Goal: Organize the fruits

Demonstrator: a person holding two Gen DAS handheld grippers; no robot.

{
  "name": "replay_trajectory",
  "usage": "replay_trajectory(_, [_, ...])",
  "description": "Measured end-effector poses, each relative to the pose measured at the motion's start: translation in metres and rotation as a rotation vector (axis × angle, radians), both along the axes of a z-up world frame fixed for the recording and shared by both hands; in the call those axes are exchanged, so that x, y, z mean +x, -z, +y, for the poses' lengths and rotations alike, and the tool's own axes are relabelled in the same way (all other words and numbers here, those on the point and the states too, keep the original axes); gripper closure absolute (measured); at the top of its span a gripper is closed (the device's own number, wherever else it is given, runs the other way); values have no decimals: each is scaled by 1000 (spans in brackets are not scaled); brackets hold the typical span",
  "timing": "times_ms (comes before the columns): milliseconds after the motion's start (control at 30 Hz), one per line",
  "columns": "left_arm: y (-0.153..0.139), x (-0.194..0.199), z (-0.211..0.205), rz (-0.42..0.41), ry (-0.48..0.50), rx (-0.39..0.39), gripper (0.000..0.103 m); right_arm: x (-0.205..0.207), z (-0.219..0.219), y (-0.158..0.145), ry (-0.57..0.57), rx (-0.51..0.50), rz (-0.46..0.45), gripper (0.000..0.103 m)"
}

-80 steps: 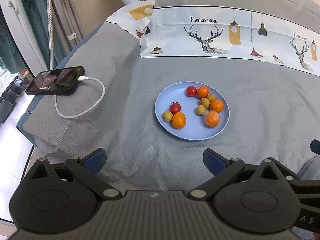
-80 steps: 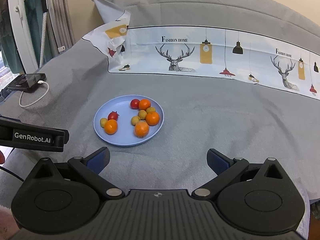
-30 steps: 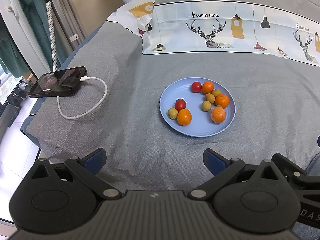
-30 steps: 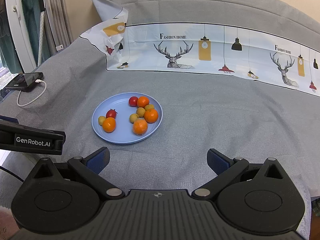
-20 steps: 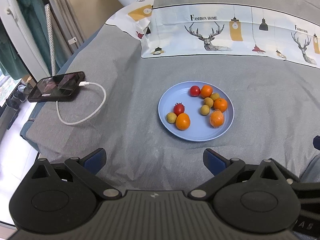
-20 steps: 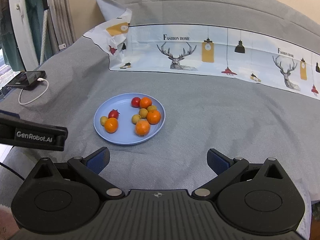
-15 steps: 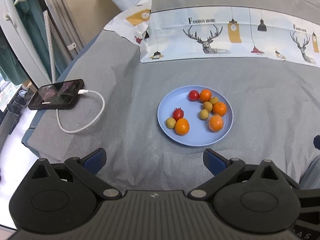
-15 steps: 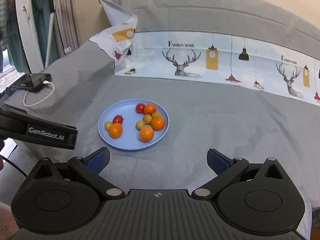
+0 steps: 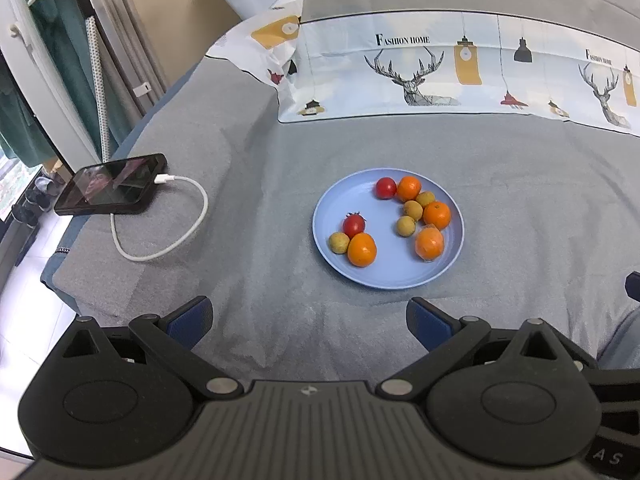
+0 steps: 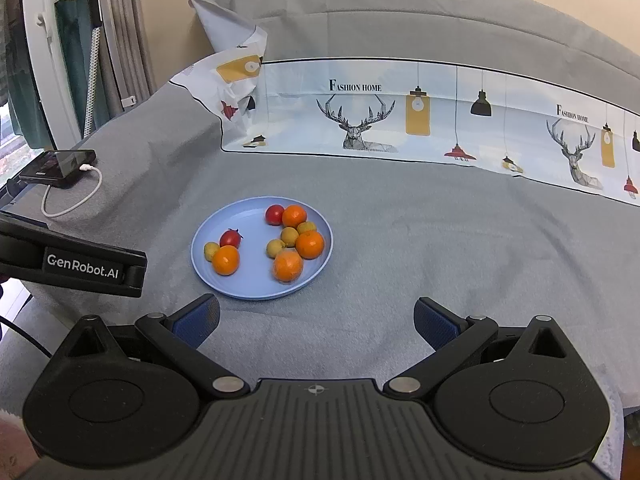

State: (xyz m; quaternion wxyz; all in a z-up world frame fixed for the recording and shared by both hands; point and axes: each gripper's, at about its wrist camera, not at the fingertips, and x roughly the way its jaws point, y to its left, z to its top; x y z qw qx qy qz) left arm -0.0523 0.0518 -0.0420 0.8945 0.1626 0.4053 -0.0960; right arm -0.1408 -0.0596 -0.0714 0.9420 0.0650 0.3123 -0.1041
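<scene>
Left wrist view: the left claw [image 9: 308,316] hangs spread and empty at lower centre; just beyond, mid-frame, the blue plate [image 9: 340,208] holds the fruits [image 9: 362,249]. Right wrist view: the right claw [image 10: 316,320] likewise gapes empty, plate at centre-left on the grey bed [image 10: 440,248].

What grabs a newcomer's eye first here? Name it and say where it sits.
The blue plate of fruit, mid-bed on the grey cover: four oranges, two tomatoes and four small yellow-green fruits, loosely mixed. Behind it runs a deer-print cloth; far left lies a phone on its white cable.
</scene>
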Motion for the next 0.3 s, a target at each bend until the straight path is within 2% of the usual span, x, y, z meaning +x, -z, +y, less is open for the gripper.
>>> replay_trajectory(300, [3,0,-1,0,-21,20,0,-1,-2,-2,-2,12,-13,1])
